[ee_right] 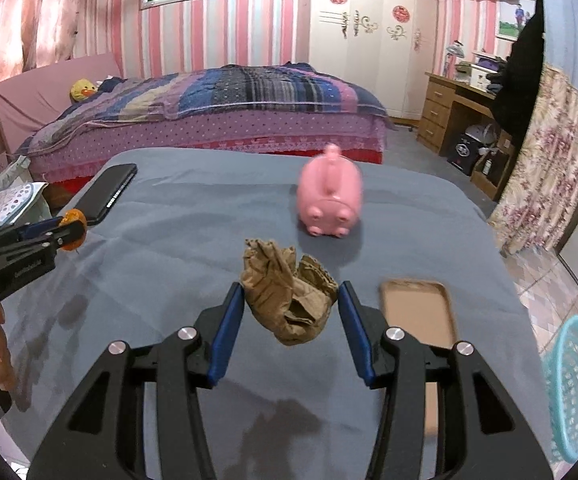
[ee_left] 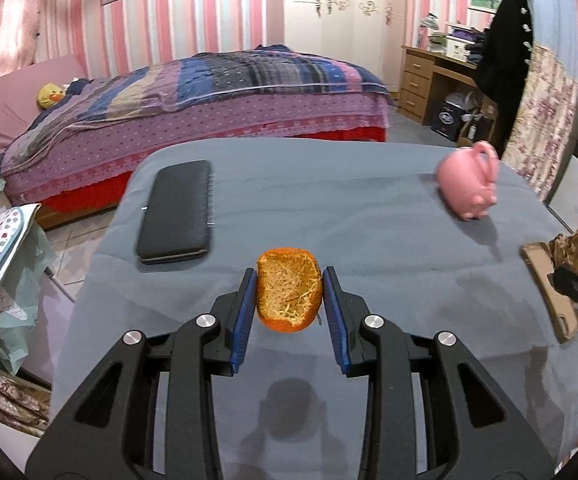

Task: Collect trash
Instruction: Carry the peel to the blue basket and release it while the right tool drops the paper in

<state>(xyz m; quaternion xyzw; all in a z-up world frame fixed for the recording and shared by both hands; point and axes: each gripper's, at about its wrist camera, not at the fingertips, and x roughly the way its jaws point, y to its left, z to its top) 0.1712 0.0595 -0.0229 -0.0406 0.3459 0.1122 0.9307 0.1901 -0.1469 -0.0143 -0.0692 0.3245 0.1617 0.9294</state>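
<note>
Trash is already in both grippers. The left gripper (ee_left: 289, 294) is clenched on a piece of orange peel (ee_left: 289, 294), pith side up, and the shadow on the cloth beneath suggests the peel is lifted clear of the bench (ee_left: 369, 208). The right gripper (ee_right: 291, 306) grasps a crumpled wad of brown paper (ee_right: 287, 300) between its blue pads, likewise raised, with a dark shadow under it.

Taking the pink piggy bank (ee_right: 331, 200) in the middle of the bench as the landmark: the paper is held just in front of it, the peel is well off to its left, and a black phone (ee_left: 177, 212) lies beyond the peel toward the far left corner. A tan phone case (ee_right: 419, 312) lies on the cloth in front of the piggy bank and to its right, just beside the right gripper.

A light blue mesh basket (ee_right: 573, 388) stands on the floor off the bench's right edge, well to the right of the piggy bank; it looks like the likely bin.

Judging by this, picking up is done for both pieces and dropping them off remains. No other obvious trash shows on the cloth.
</note>
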